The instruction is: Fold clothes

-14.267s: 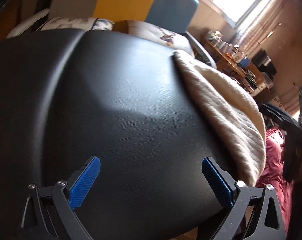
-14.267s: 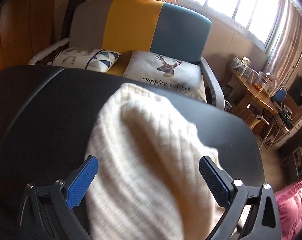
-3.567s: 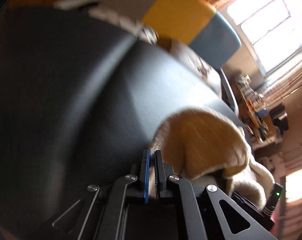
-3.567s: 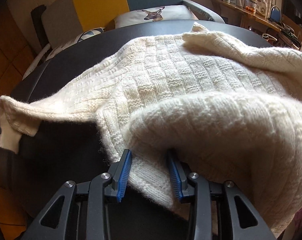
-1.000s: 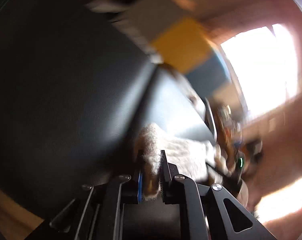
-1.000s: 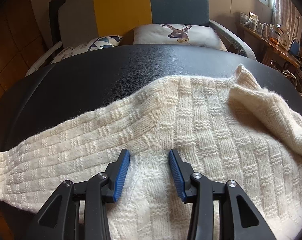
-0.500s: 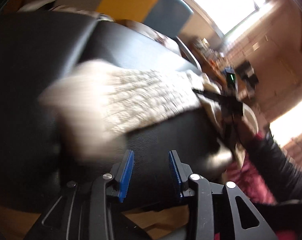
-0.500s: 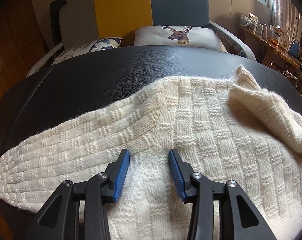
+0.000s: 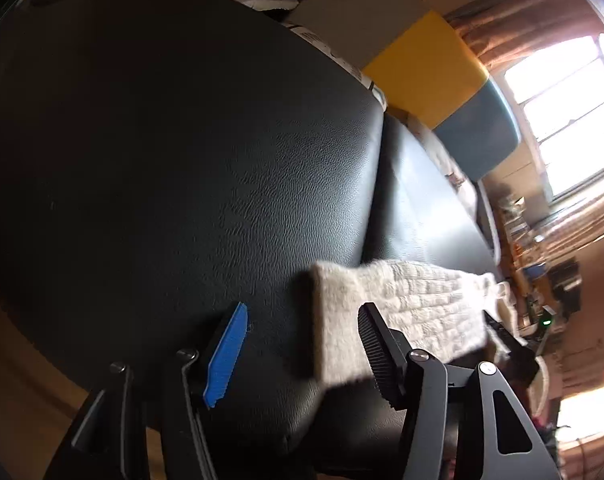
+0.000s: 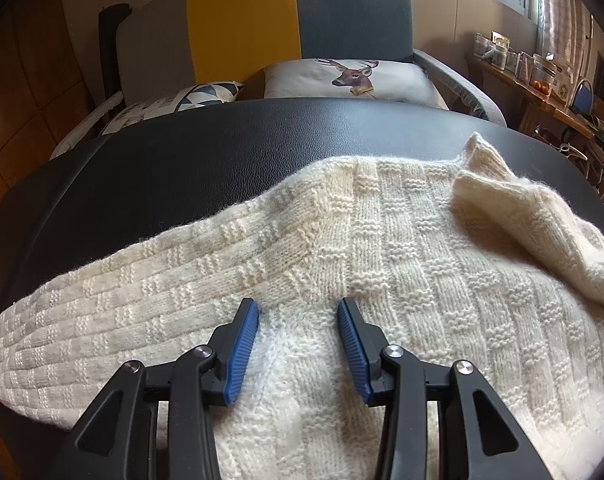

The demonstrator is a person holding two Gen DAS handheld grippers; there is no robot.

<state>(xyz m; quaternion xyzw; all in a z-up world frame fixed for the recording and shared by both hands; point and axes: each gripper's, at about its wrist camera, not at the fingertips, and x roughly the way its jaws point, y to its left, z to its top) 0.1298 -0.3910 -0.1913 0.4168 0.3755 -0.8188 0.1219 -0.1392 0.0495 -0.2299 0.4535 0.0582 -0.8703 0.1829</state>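
Left wrist view: the left gripper (image 9: 302, 354), pinching the sweater's cuff (image 9: 338, 320) a second ago, has just been opening; its fingers stand spread, the cuff loose between them on the black tabletop (image 9: 189, 152). Right gripper (image 10: 297, 344) is unchanged, half-spread and pressed into the cream sweater (image 10: 382, 248). Beyond stands a grey, yellow and blue sofa (image 10: 261, 16) with a deer cushion (image 10: 350, 76).

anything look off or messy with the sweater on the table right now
One thing: on the cream sweater, a flap at its far right edge is bunched and folded back over the body, not flat. The sleeve lies stretched straight out on the black table. No damage or spills show.
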